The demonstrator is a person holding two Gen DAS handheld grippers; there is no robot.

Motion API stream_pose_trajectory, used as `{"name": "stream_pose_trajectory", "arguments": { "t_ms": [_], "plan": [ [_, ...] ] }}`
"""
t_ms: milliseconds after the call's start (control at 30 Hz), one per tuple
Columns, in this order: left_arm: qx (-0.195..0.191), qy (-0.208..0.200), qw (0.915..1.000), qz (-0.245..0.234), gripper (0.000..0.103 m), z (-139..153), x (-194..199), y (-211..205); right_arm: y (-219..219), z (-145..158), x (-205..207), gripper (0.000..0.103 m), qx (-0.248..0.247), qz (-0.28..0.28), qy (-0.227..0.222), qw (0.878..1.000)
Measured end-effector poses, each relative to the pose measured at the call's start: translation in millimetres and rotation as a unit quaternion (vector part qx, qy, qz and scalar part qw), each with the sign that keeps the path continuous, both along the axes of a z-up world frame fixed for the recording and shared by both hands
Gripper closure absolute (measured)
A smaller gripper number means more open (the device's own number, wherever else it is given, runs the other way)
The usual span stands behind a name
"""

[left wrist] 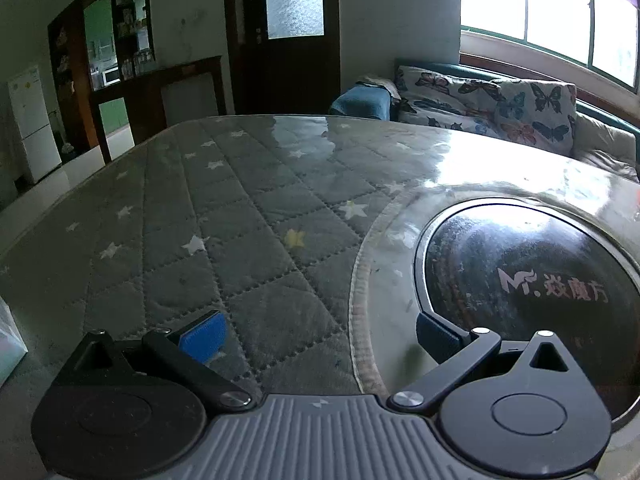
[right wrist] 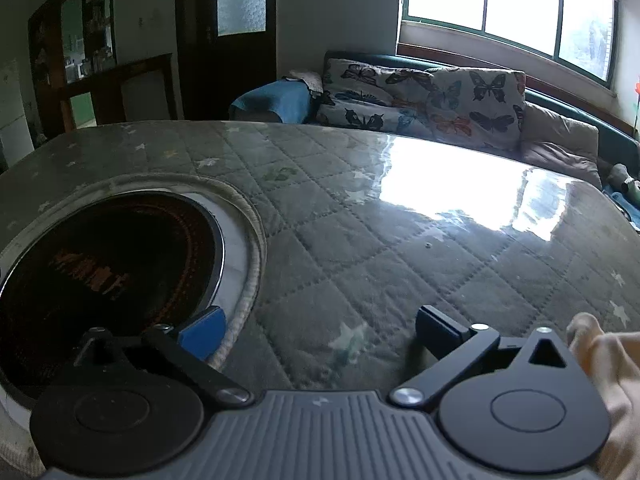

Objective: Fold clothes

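Two handheld grippers hang wide open and empty over a quilted, star-printed table cover point(left wrist: 256, 216) under a glossy clear sheet, on either side of a round black cooktop point(left wrist: 532, 284) set into the table. The left gripper point(left wrist: 316, 332) has the quilt between its blue pads and the cooktop to its right; the right gripper point(right wrist: 316, 330) sees the same cooktop to its left. The only cloth that may count as clothing is a pale cream fabric point(right wrist: 612, 364) at the right gripper's lower right edge, close beside its housing and outside the jaws; how it lies cannot be told. The likely trouble, judged from here: with the fabric almost out of sight, a blind grab could miss it or catch only a loose fold, and the slick sheet may let cloth slide as it is drawn across the table. Counted: two grippers, one cooktop, one visible piece of cream fabric, two butterfly-print cushions point(right wrist: 476, 100) on the sofa point(right wrist: 560, 136) under the window point(right wrist: 504, 4).
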State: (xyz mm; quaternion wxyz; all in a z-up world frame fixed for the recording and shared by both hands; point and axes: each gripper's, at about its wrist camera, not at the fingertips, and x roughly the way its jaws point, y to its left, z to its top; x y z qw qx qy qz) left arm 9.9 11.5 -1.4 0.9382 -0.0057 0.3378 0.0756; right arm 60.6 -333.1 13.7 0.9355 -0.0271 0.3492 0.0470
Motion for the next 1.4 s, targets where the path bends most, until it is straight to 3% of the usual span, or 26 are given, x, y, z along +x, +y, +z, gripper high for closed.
{"name": "stream_pose_trajectory", "arguments": {
  "t_ms": [333, 1400],
  "plan": [
    [0.0, 0.001, 0.9999, 0.015, 0.0, 1, 9, -1, 14, -2, 17, 0.0, -0.008, 0.007, 0.002, 1.0],
    [-0.003, 0.0, 0.9999, 0.015, 0.0, 1, 10, 0, 11, -2, 16, 0.0, -0.005, 0.008, 0.002, 1.0]
  ]
}}
